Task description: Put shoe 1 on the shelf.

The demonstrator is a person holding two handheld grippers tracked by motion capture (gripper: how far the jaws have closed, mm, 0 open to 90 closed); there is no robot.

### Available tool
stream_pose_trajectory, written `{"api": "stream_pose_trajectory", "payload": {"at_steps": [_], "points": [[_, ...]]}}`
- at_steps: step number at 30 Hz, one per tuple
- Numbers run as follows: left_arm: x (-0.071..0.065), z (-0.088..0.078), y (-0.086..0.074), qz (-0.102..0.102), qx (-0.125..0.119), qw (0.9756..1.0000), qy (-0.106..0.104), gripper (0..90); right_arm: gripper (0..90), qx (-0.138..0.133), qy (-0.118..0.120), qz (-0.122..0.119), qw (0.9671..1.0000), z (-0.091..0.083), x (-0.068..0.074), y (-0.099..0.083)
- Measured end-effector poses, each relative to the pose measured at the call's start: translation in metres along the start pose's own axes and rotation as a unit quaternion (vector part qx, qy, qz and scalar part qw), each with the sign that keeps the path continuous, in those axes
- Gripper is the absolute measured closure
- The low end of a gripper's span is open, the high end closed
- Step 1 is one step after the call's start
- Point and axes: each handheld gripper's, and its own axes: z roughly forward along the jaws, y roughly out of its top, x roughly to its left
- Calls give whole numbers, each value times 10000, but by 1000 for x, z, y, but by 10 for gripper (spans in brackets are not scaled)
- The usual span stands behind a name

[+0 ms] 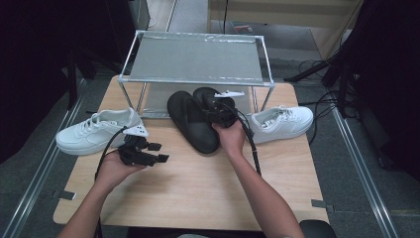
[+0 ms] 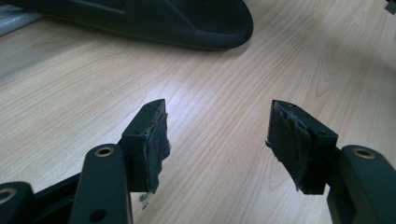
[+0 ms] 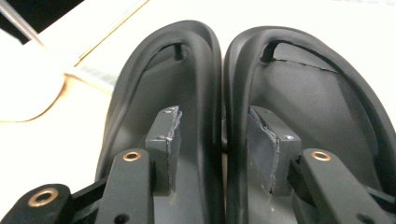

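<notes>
High view: nearest the camera, two forearms come in over the wooden counter (image 1: 198, 188). The left tool (image 1: 157, 152) is held low over the counter's left part, jaws apart, nothing between them. The right tool (image 1: 218, 110) sits over the pair of black sandals (image 1: 190, 121) at mid-counter, just in front of the metal rack (image 1: 198, 59). The rack's top shelf is bare. A white sneaker (image 1: 96, 131) lies left of the sandals, a second white sneaker (image 1: 282, 123) to their right, both on the counter and apart from the tools.

Left gripper view: the left tool (image 2: 217, 140) stands wide open over bare wood; the taped pads touch nothing. The toe of one black sandal (image 2: 163, 21) lies ahead of it, well apart.

Right gripper view: the right tool (image 3: 212, 144) has its jaws apart, straddling the adjoining inner rims of the two sandals (image 3: 219, 93), which lie side by side and touching. One pad lies inside each footbed; whether the pads press the rims I cannot tell.
</notes>
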Motion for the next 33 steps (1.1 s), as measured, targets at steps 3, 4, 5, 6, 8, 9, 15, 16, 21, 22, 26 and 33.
{"api": "stream_pose_trajectory", "payload": {"at_steps": [3,4,5,6,8,9,15,16,21,22,26,33], "points": [[1,1,2,3,20,10000,-10,386,569,23,116,-32,9999,-8,2,-3],[2,1,3,11,28,10000,-12,386,571,22,154,-63,9999,-10,3,-5],[2,2,4,6,-2,10000,-7,387,574,37,190,-88,9998,-12,4,-7],[2,2,4,6,-2,10000,-7,393,574,37,190,-88,9998,-12,4,-7],[5,3,4,-48,-42,10000,-40,405,585,63,301,-155,9994,-18,8,-12],[5,4,6,-52,18,10000,-28,409,588,63,323,-168,9993,-20,9,-13],[7,5,16,-1,12,10000,-17,491,617,71,530,-268,9982,-33,11,-25],[7,5,17,-51,4,10000,-49,519,625,82,570,-271,9980,-36,11,-27],[11,3,28,-45,-49,9999,-81,686,678,112,767,-318,9965,-46,12,-39],[12,3,31,-24,-66,9999,-105,739,694,129,805,-333,9961,-47,12,-41],[19,-1,41,32,-110,9998,-150,868,773,111,905,-391,9951,-55,11,-52],[27,-5,66,126,-131,9997,-153,900,900,151,977,-396,9943,-65,8,-68]]}}
